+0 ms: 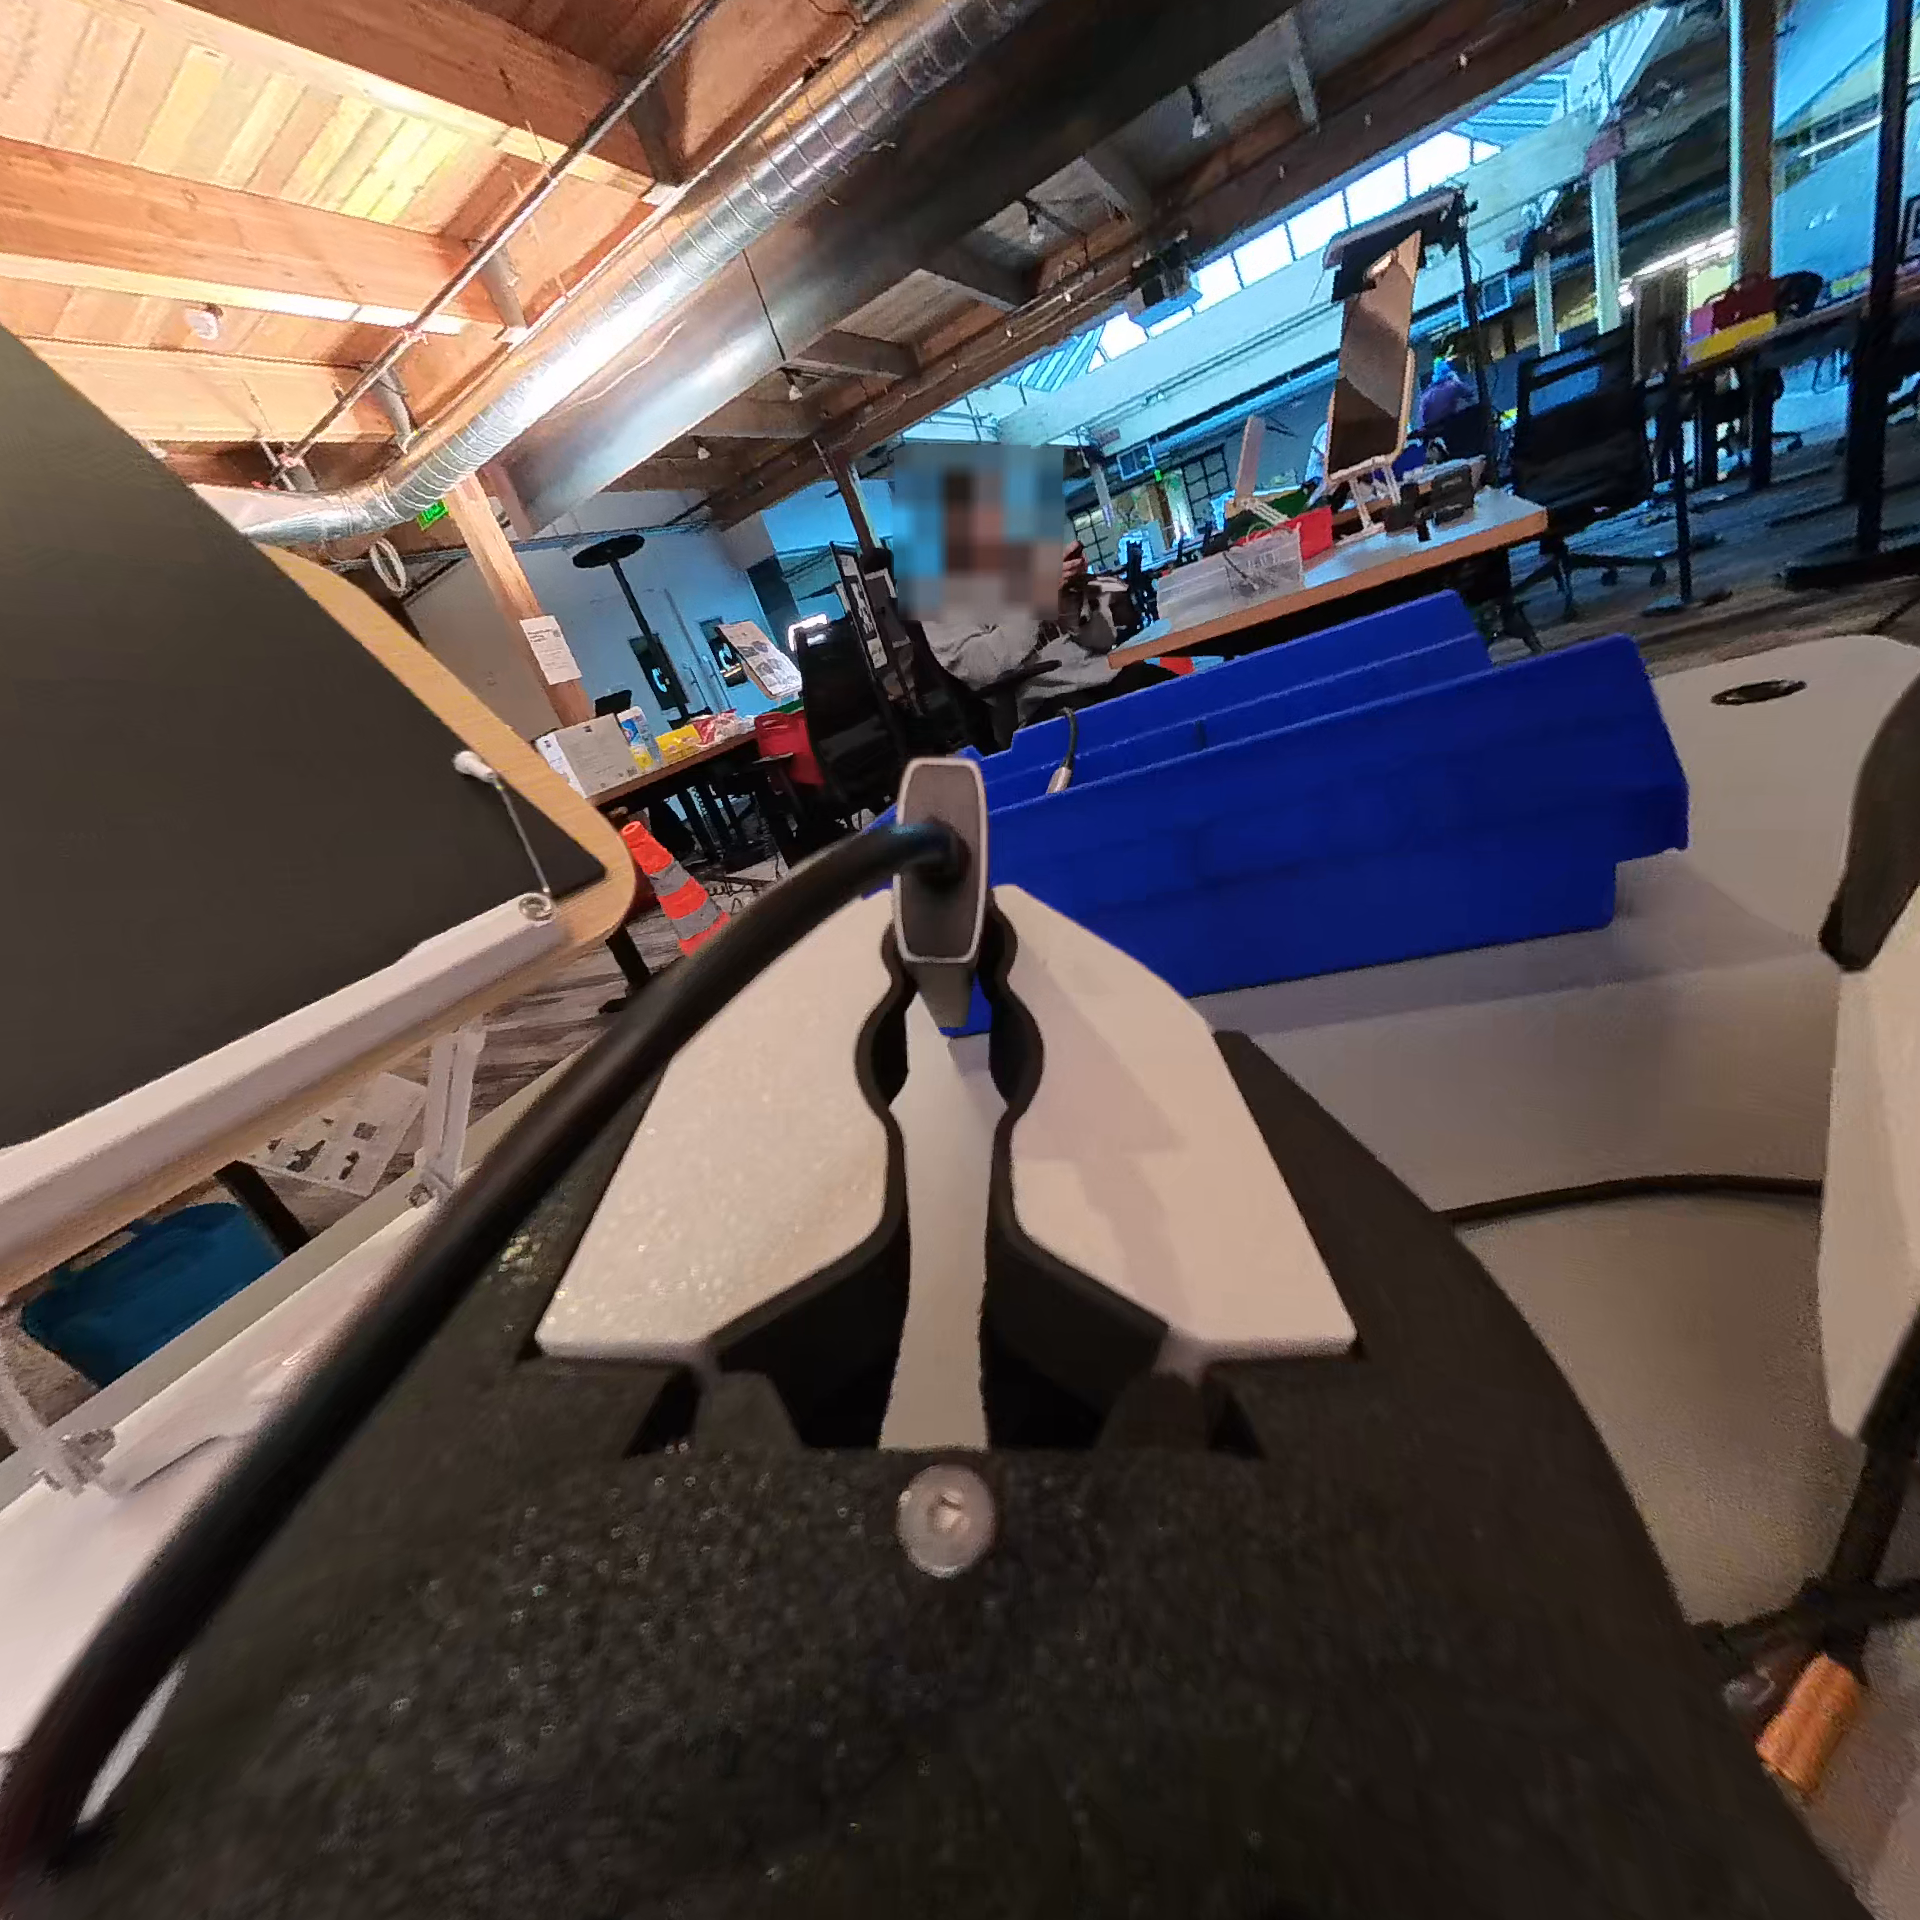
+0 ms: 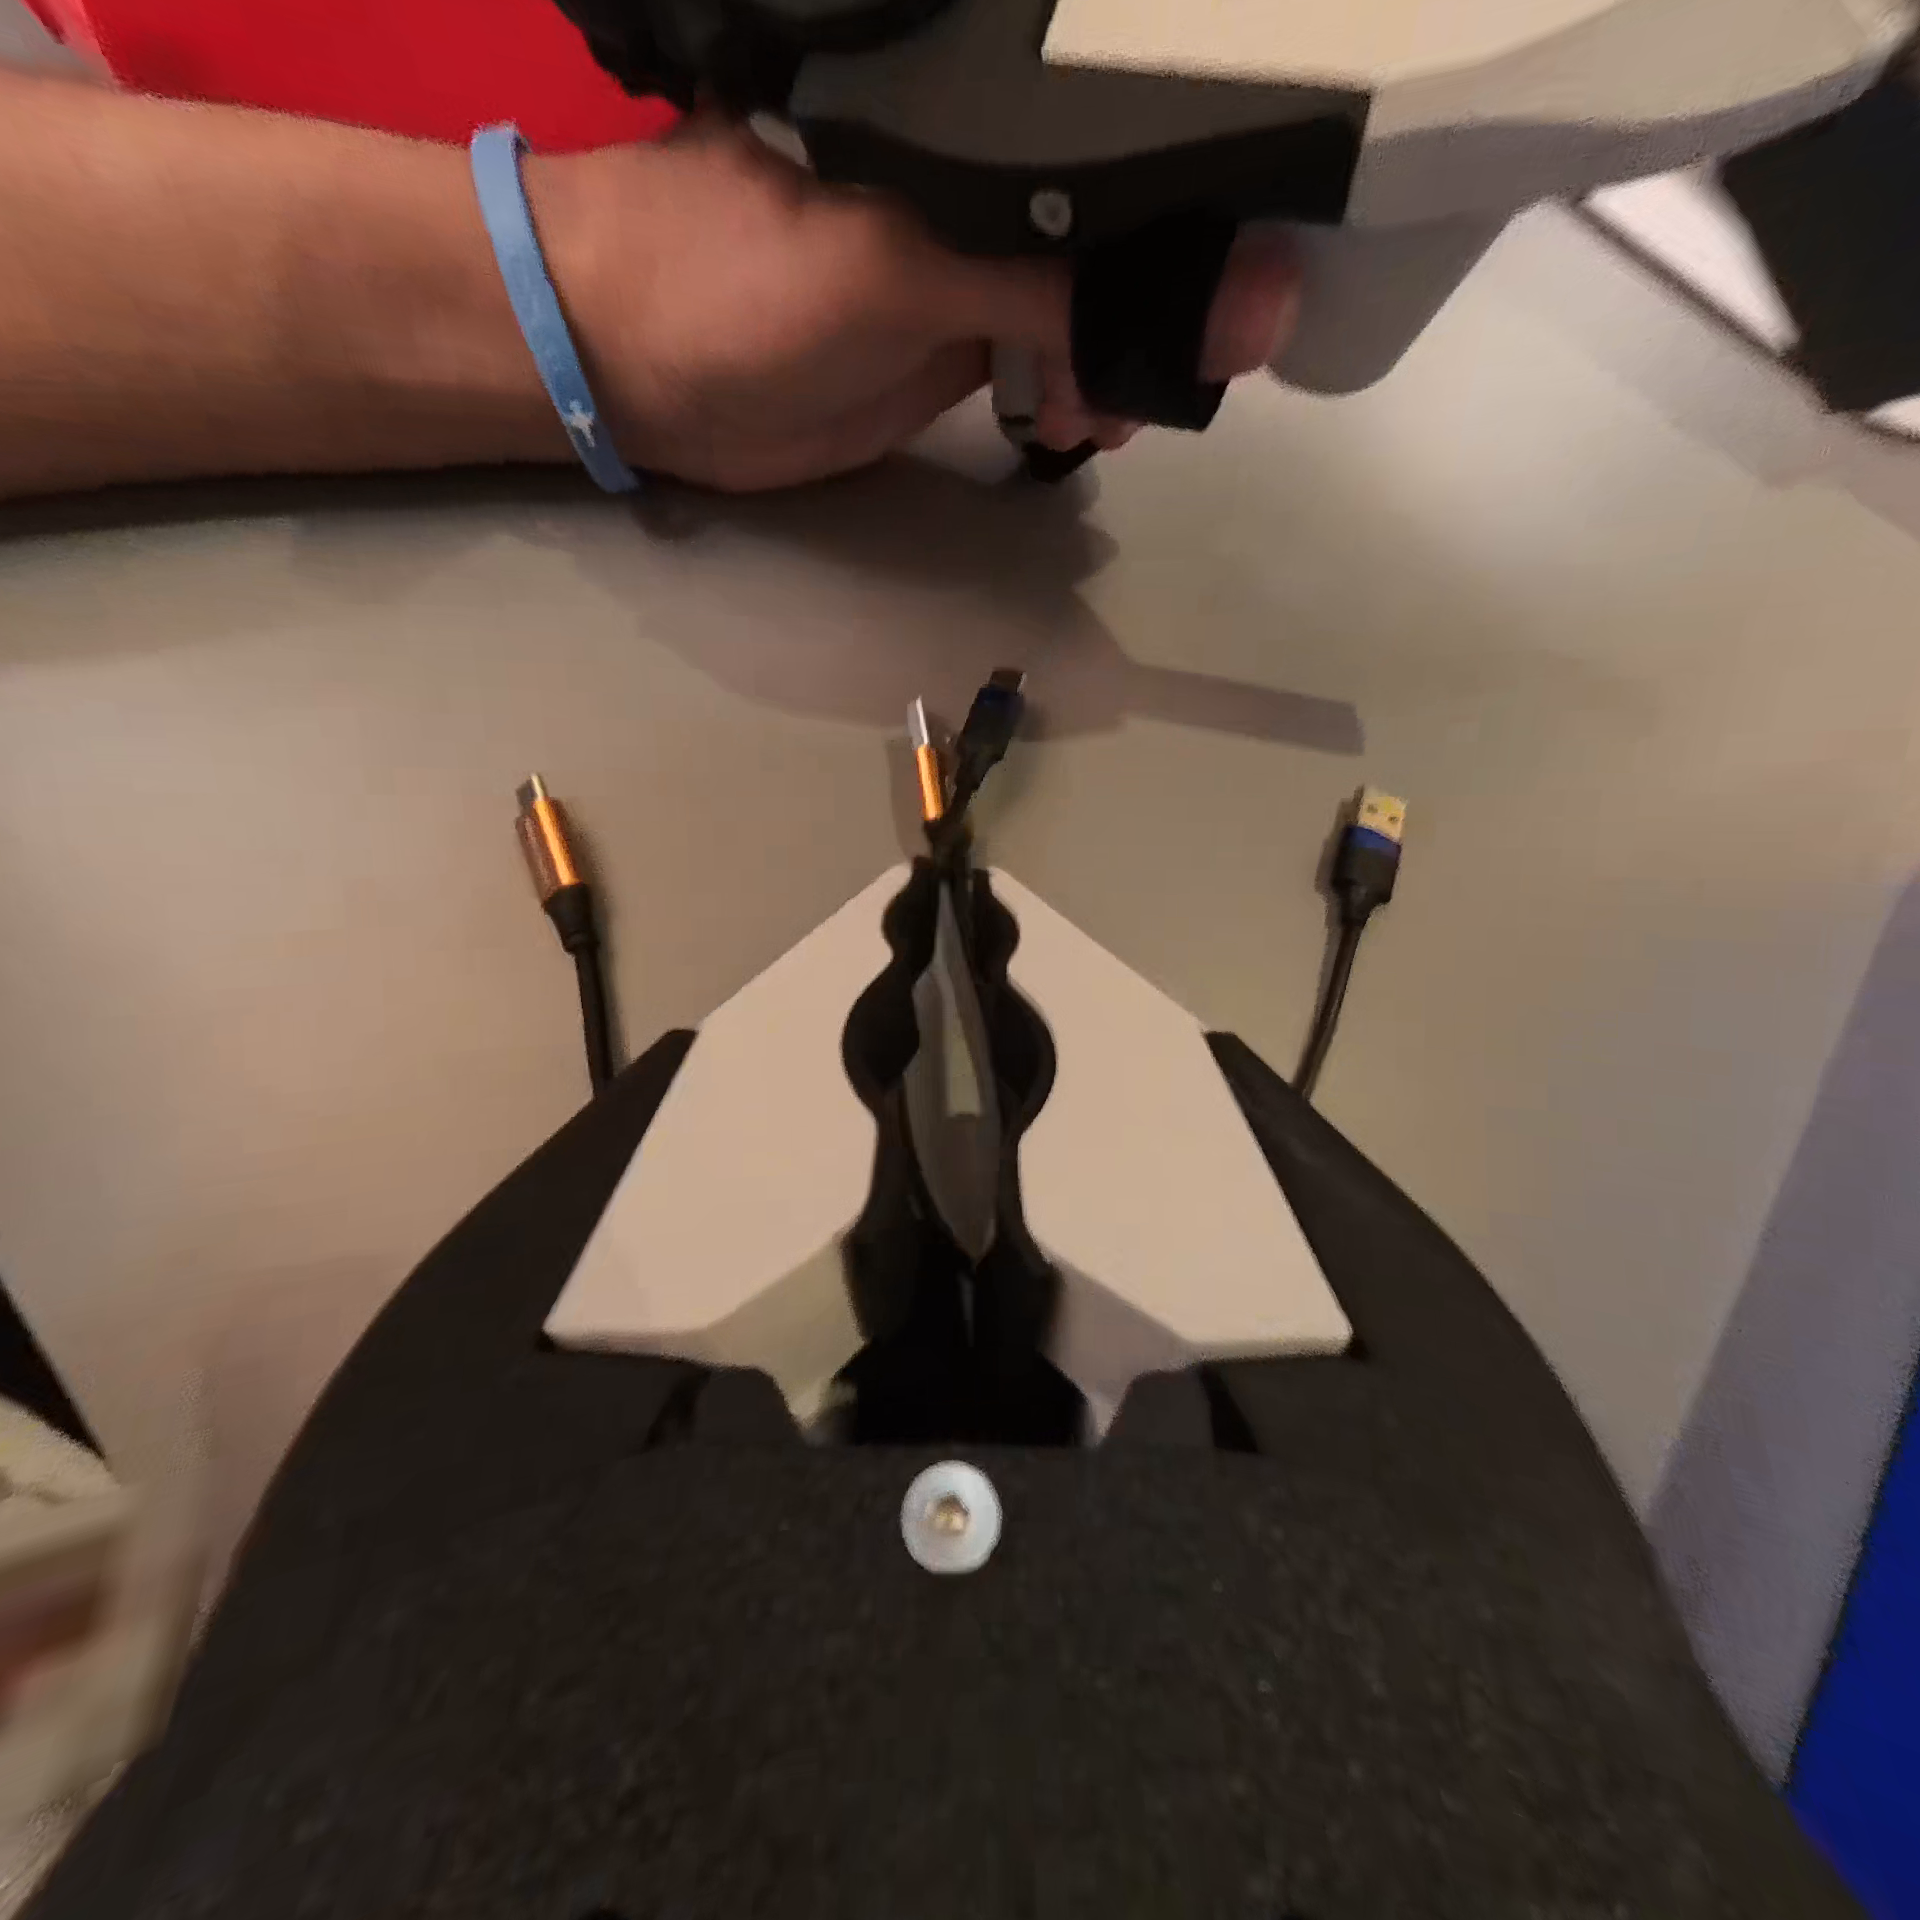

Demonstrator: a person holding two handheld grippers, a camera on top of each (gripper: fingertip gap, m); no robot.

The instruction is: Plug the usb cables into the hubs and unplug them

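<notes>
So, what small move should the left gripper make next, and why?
Probably ease the left gripper toward the right gripper: its jaws are shut on a grey adapter, while the right pinches an orange-tipped cable and a black-tipped cable, plugs free.

Behind your table (image 1: 1558,1049) sat two blue bins (image 1: 1351,821) side by side, a cable end poking from the nearer one. A seated person (image 1: 997,644) was beyond them, an orange cone (image 1: 675,883) on the floor to the left. Silver ducting (image 1: 665,249) ran under the wooden ceiling. A black board (image 1: 208,727) leaned at your left.
</notes>
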